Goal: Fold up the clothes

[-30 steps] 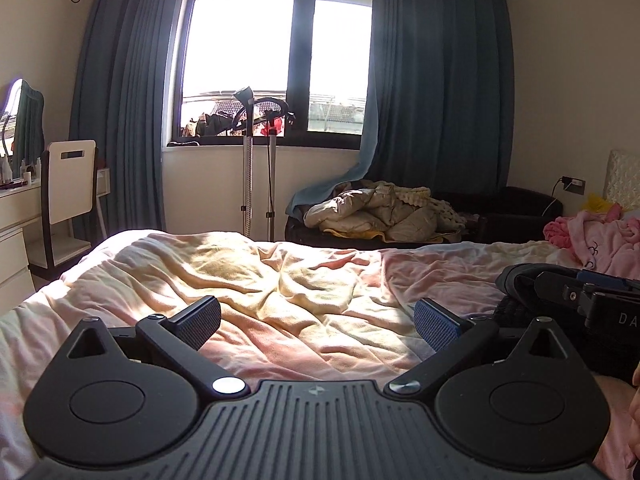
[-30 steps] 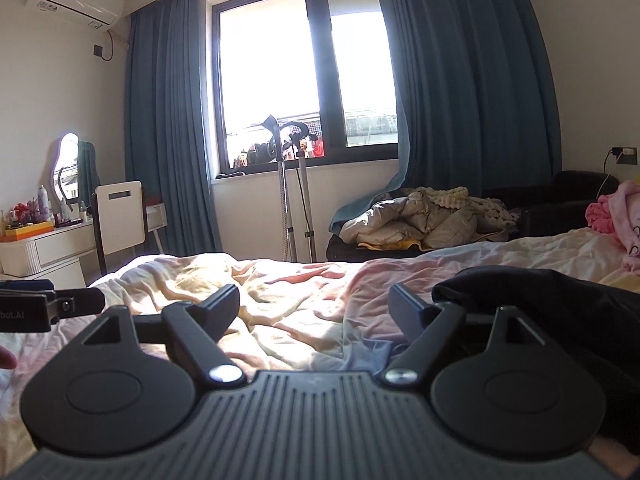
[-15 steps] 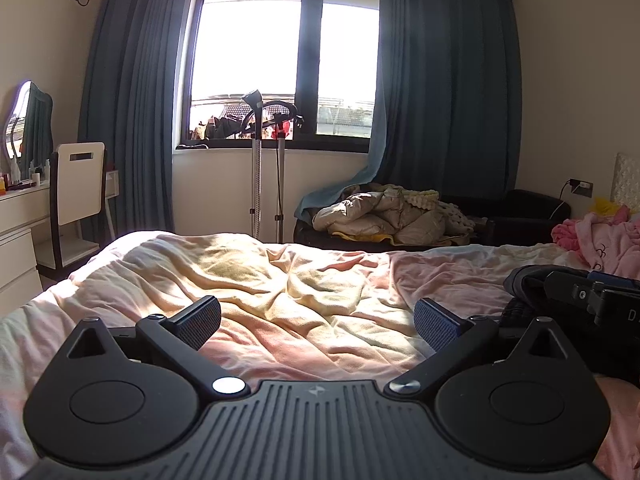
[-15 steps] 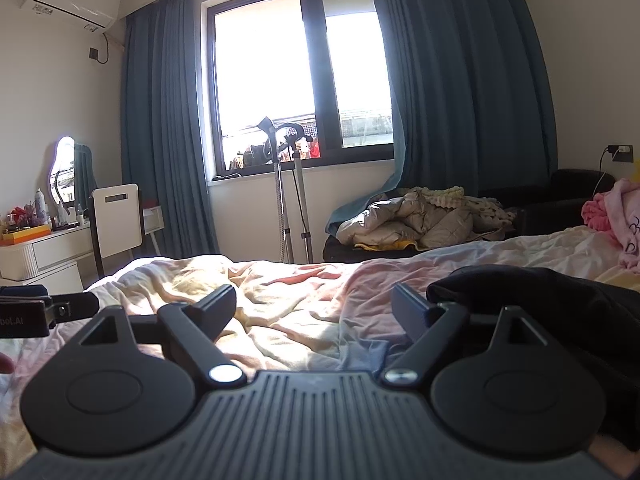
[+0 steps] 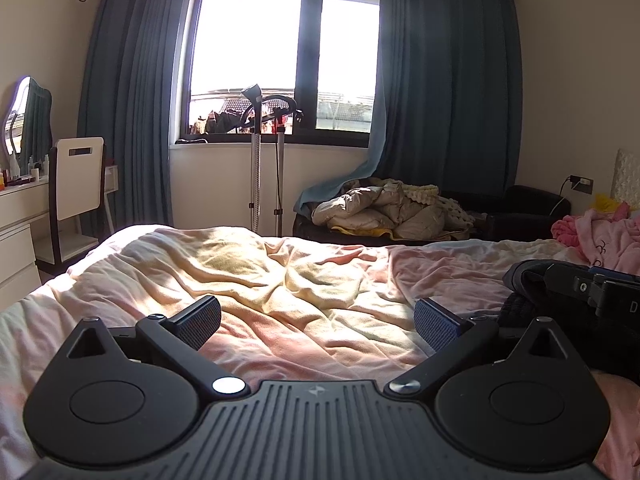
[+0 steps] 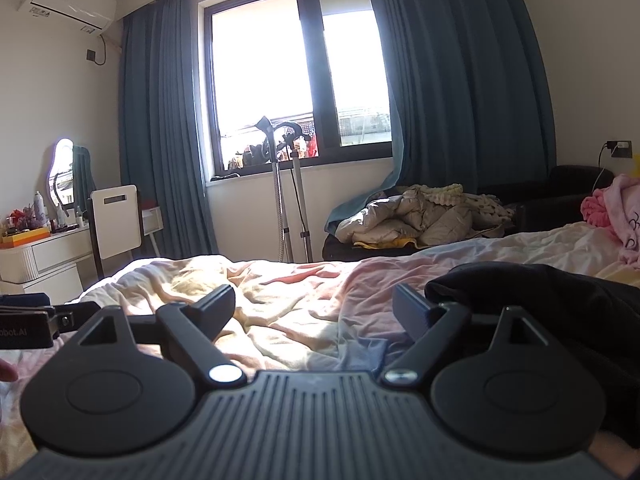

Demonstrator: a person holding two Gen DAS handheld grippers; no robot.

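Both grippers hover above the bed [image 5: 280, 280]: left gripper [image 5: 318, 322] wide open, holding nothing; right gripper [image 6: 314, 308] wide open, empty too. Dark garment [image 6: 560, 300] lies at right of frame.

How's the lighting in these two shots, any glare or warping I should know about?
Left wrist view: the window is blown out white, sunlight patches the bedsheet, and the left gripper sits dark against it. Right wrist view: same blown-out window, the black garment shows almost no detail, and fisheye bends the curtains near the edges.
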